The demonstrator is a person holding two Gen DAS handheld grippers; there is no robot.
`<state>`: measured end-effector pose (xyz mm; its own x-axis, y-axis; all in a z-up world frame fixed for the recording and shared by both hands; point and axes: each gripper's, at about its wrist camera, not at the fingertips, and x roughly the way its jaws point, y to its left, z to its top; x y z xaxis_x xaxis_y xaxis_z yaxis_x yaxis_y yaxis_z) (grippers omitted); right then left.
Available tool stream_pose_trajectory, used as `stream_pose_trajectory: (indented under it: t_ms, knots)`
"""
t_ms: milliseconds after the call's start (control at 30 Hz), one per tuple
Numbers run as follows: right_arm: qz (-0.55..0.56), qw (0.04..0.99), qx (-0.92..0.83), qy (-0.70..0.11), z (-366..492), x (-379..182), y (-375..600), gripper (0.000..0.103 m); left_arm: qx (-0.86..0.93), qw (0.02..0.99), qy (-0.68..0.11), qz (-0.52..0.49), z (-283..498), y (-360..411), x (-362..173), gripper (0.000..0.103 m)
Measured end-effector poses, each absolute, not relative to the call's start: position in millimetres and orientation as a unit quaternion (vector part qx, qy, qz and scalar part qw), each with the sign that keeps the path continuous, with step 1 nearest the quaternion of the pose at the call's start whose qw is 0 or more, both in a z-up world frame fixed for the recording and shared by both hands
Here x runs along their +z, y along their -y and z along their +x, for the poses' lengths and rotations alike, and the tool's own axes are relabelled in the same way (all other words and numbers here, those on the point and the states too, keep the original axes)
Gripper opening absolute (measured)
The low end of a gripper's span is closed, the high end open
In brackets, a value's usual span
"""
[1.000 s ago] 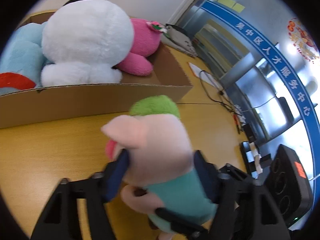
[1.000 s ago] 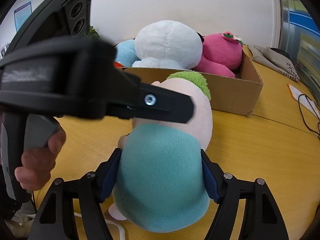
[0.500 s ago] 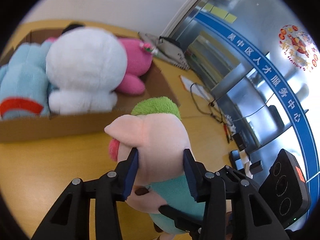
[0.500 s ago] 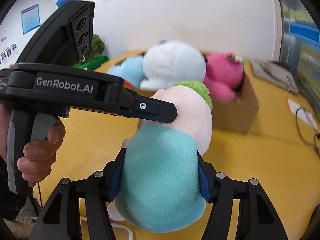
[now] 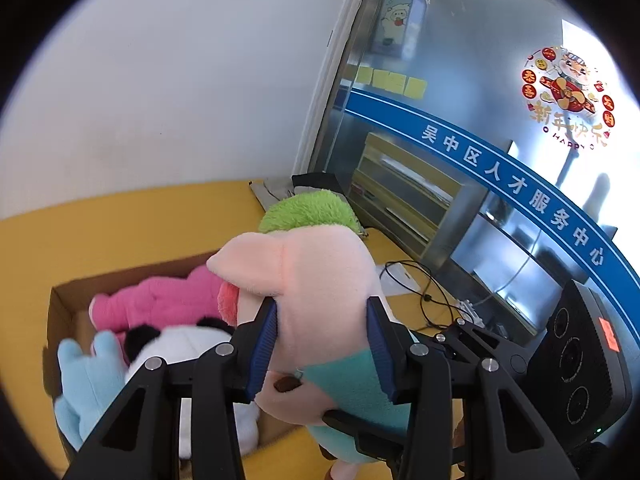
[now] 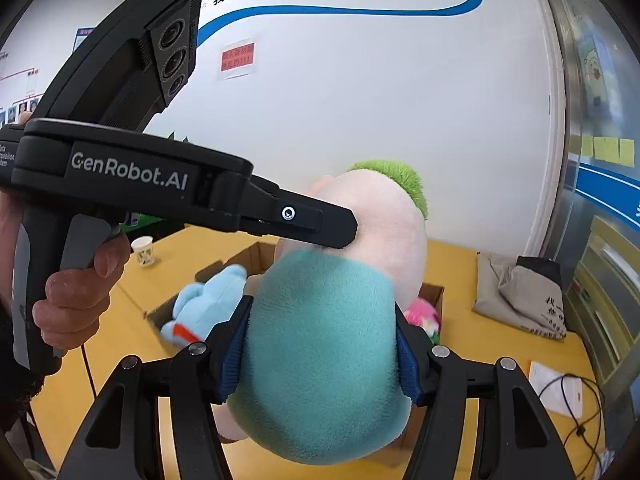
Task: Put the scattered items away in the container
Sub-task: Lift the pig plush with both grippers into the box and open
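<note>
Above half-hidden cardboard box (image 5: 60, 304), pig plush (image 5: 316, 280) clamped by both grippers (image 5: 322, 344) (image 6: 322, 350)

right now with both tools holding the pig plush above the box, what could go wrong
1. The cardboard box already holds the pink plush, panda plush and blue plush, so the pig plush may perch on top and roll out.
2. The left tool clamps the head, the right tool the teal body; uneven release could swing it off target.
3. The black cable lies near the box and could snag.
</note>
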<state>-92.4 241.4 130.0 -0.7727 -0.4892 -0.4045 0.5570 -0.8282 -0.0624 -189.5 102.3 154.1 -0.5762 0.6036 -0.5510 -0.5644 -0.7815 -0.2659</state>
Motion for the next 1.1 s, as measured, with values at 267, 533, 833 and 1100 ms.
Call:
stream_pose_trajectory:
  t_ms: [267,533,833,1100]
  knots:
    - [0.197,0.264,-0.941,-0.074,-153.2,88.8,-253.9,0.068,0.863,0.323,0.019,-0.388,-254.4,-139.3,89.4,0.042]
    - [0.281,0.225,-0.928,-0.091,-187.4,-11.4,-262.2,0.069,0.814,0.294,-0.015,-0.501,-279.3,-178.3,-2.5,0.044]
    - [0.332,0.213,-0.914,-0.092,-177.7,-31.4,-281.7,0.069,0.808,0.287,-0.05,-0.512,-277.0,-191.6,-20.3,0.053]
    - [0.356,0.197,-0.909,-0.09,-169.4,-25.9,-287.8,0.098,0.842,0.244,-0.051,-0.479,-254.9,-173.7,15.0,0.064]
